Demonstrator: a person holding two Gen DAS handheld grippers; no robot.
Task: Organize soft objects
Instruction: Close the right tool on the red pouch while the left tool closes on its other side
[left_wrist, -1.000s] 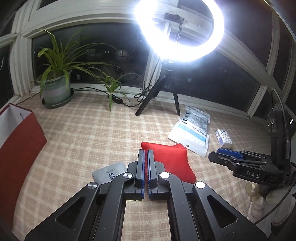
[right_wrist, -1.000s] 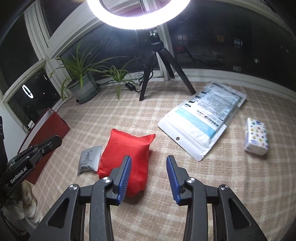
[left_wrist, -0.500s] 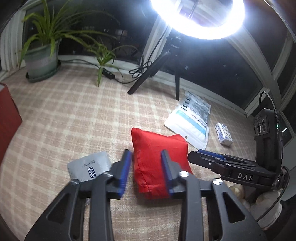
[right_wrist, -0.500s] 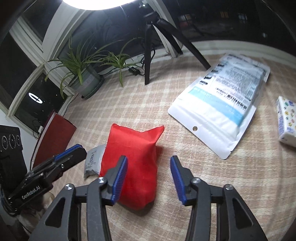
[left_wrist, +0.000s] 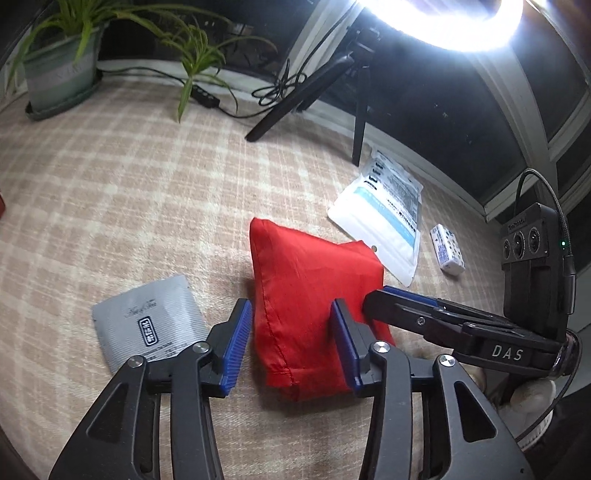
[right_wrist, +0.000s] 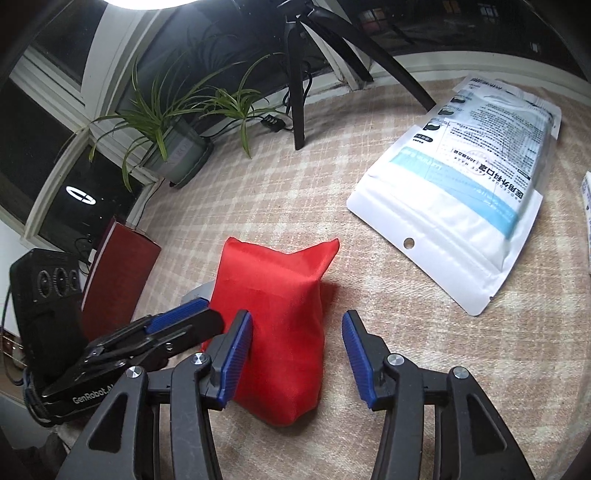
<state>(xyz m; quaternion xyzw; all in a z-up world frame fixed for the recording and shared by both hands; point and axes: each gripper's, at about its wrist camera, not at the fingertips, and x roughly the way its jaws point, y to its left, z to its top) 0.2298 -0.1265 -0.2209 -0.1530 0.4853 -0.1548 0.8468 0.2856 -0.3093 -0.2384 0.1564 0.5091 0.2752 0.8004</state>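
Note:
A red fabric pouch (left_wrist: 310, 295) lies on the checked beige cloth; it also shows in the right wrist view (right_wrist: 273, 317). My left gripper (left_wrist: 291, 343) is open, its blue-padded jaws standing on either side of the pouch's near end. My right gripper (right_wrist: 297, 354) is open too, with the pouch's right part between its jaws. The right gripper's fingers (left_wrist: 417, 314) reach the pouch from the right in the left wrist view. A silver sachet (left_wrist: 151, 325) lies just left of the pouch.
A white and blue mask packet (right_wrist: 469, 184) lies at the back right, a small tissue pack (left_wrist: 447, 251) beside it. A ring-light tripod (right_wrist: 295, 74), a power strip and a potted plant (right_wrist: 173, 147) stand by the window. A red paper bag (right_wrist: 118, 273) stands at the left.
My left gripper has opened and both grippers have moved forward and down, closing in around the red pouch. The pouch and sachet have not moved.

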